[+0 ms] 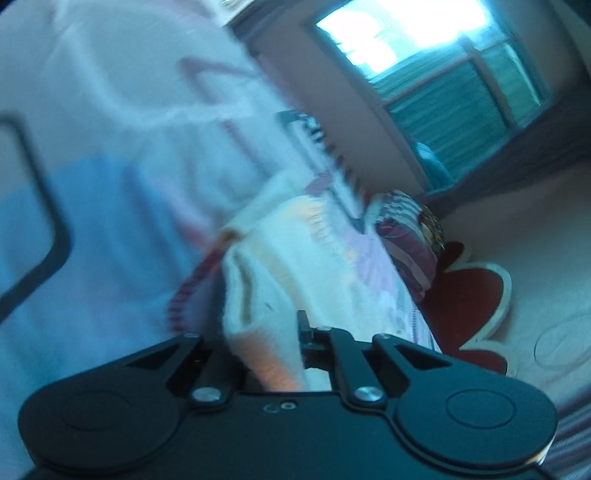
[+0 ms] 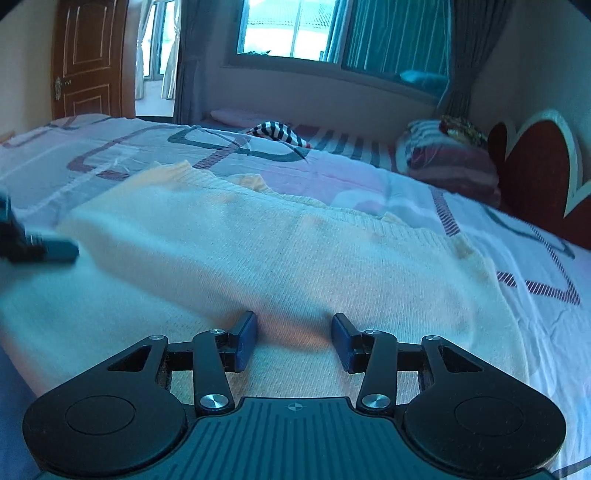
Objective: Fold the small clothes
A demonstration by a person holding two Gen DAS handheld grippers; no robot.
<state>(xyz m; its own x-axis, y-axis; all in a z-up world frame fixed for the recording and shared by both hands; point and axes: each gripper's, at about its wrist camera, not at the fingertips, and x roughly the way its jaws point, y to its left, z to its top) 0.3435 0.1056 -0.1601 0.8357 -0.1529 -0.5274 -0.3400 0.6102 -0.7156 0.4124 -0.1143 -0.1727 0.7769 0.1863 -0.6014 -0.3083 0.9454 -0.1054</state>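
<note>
A cream knitted garment (image 2: 258, 243) lies spread on the bed. My right gripper (image 2: 293, 341) is open, its two blue pads resting apart on the garment's near part. My left gripper (image 1: 266, 343) is shut on an edge of the same cream garment (image 1: 280, 266), which bunches up between its fingers; the view is blurred and tilted. The left gripper also shows blurred at the left edge of the right wrist view (image 2: 40, 247), at the garment's left side.
The bedsheet (image 2: 498, 236) is white and pink with dark patterns. A striped cloth (image 2: 277, 133) and a striped pillow (image 2: 443, 158) lie at the far side. A red heart-shaped headboard (image 2: 532, 173) stands at the right. A window (image 2: 295, 29) and door (image 2: 88, 59) lie beyond.
</note>
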